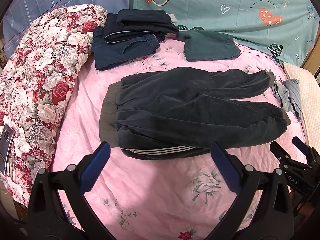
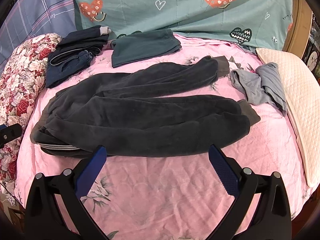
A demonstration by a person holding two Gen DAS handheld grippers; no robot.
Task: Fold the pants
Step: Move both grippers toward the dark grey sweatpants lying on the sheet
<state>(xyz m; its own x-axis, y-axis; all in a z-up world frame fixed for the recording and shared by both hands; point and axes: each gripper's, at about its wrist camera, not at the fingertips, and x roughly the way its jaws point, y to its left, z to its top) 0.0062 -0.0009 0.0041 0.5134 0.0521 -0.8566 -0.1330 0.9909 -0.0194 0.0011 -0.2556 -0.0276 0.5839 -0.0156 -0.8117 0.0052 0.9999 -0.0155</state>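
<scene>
Dark grey fleece pants [image 1: 192, 108] lie spread on the pink bedspread [image 1: 152, 184], waistband to the left, both legs pointing right, with a striped band showing under the near edge. They also show in the right wrist view [image 2: 144, 116]. My left gripper [image 1: 160, 152] is open and empty, hovering just short of the pants' near edge. My right gripper [image 2: 158, 154] is open and empty, also at the near edge, further toward the legs. Its black body shows at the right of the left wrist view [image 1: 296, 160].
A stack of folded dark clothes [image 1: 128, 40] and a folded green garment [image 1: 210, 46] lie at the back. A crumpled grey garment [image 2: 258, 84] lies by a cream pillow [image 2: 296, 100]. A floral quilt [image 1: 40, 76] lines the left side. A teal heart-print pillow [image 2: 180, 6] stands behind.
</scene>
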